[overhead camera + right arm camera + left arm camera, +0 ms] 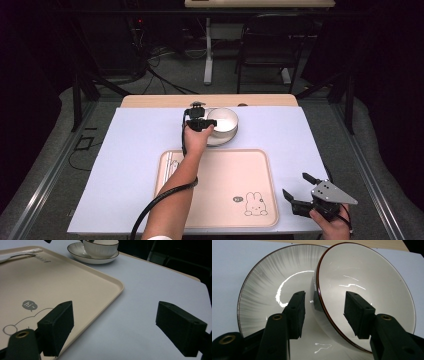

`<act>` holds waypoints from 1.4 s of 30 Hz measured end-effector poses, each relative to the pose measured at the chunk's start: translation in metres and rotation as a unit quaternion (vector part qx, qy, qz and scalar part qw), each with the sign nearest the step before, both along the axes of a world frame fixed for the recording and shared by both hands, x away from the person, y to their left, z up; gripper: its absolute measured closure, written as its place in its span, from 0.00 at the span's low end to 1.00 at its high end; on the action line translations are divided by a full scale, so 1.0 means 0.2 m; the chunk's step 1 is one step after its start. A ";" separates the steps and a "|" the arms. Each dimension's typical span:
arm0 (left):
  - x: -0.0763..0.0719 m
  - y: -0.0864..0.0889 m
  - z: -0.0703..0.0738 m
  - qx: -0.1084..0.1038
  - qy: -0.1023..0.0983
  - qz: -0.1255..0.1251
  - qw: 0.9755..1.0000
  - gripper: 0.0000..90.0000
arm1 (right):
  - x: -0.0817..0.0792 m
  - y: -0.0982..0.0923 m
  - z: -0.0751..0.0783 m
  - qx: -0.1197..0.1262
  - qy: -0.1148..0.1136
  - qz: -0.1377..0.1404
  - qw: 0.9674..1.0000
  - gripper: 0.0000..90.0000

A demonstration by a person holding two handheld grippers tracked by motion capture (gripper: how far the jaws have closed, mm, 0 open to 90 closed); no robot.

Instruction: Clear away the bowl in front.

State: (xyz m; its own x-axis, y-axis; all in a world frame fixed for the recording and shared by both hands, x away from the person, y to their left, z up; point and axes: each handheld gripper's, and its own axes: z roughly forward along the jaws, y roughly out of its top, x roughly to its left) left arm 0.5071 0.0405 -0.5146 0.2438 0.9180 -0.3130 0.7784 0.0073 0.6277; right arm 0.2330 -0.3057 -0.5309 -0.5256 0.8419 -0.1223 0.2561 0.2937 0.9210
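I have the left gripper (207, 121) over the white ceramic bowl with the dark rim (364, 290), which sits on the white ribbed saucer (267, 290) near the far edge of the counter (135, 135), about midway along it. In the left gripper view its fingers (297, 312) straddle the bowl's near wall, one outside over the saucer and one inside the bowl. They are apart, with a visible gap on each side of the rim, so nothing is clamped.

The right gripper (300, 192) hangs above the counter's near right corner, just beside the right edge of the pale beige plastic tray with the rabbit drawing (250, 165). Its fingers (56, 327) stand wide apart with only bare counter between them. The tray lies along the near edge, between me and the saucer, and a pale utensil (20, 255) that I cannot identify lies at its far left corner.
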 end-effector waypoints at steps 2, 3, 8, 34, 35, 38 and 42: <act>0.01 0.00 -0.01 0.001 0.003 0.001 1.000 0.60 | 0.00 0.00 0.00 0.000 0.000 0.000 1.000 0.16; 0.01 0.00 -0.01 0.002 0.003 0.002 1.000 0.60 | 0.00 0.00 0.00 0.000 0.000 0.000 1.000 0.16; 0.03 -0.01 -0.03 0.004 0.009 0.005 1.000 0.65 | 0.00 0.00 0.00 0.000 0.000 0.000 1.000 0.16; 0.08 -0.06 -0.08 0.008 0.018 0.024 1.000 0.80 | -0.01 -0.01 0.00 -0.001 0.001 -0.003 1.000 0.16; 0.08 -0.05 -0.08 0.005 0.021 0.025 0.999 0.81 | -0.01 -0.01 0.00 -0.001 0.002 -0.004 1.000 0.16; 0.08 -0.05 -0.08 -0.001 0.021 0.029 0.999 0.82 | -0.02 -0.02 0.00 0.000 0.001 -0.006 1.000 0.16; 0.09 -0.05 -0.07 0.002 0.024 0.037 0.999 0.86 | -0.02 -0.02 0.00 0.000 0.001 -0.008 1.000 0.16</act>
